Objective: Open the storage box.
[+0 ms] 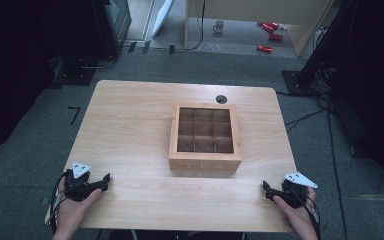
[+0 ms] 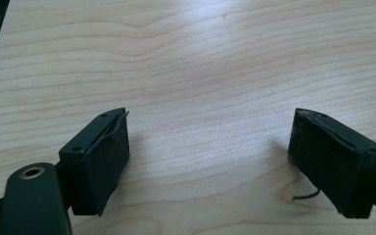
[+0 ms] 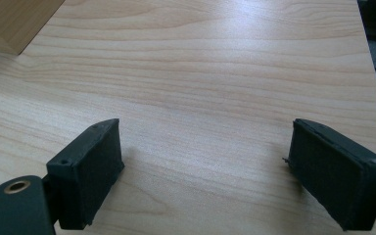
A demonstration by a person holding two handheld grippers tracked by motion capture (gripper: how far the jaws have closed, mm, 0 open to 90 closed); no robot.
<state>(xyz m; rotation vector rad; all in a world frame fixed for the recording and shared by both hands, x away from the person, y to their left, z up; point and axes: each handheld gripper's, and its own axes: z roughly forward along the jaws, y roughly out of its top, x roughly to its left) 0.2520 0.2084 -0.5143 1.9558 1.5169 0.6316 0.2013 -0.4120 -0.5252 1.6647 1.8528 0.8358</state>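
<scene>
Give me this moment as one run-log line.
left gripper: open, empty, near table edge | right gripper: open, empty, near table edge | wooden tea box with glass-paned lid: closed, mid-table, untouched | light wooden table

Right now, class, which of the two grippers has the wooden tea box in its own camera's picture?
The right gripper: a corner of the tea box shows at the upper left of its view, while the left gripper faces bare table.

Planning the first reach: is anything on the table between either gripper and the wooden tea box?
Nothing visible. Bare table lies between the left gripper and the tea box, and between the right gripper and the box. Both grippers are open and empty.
</scene>
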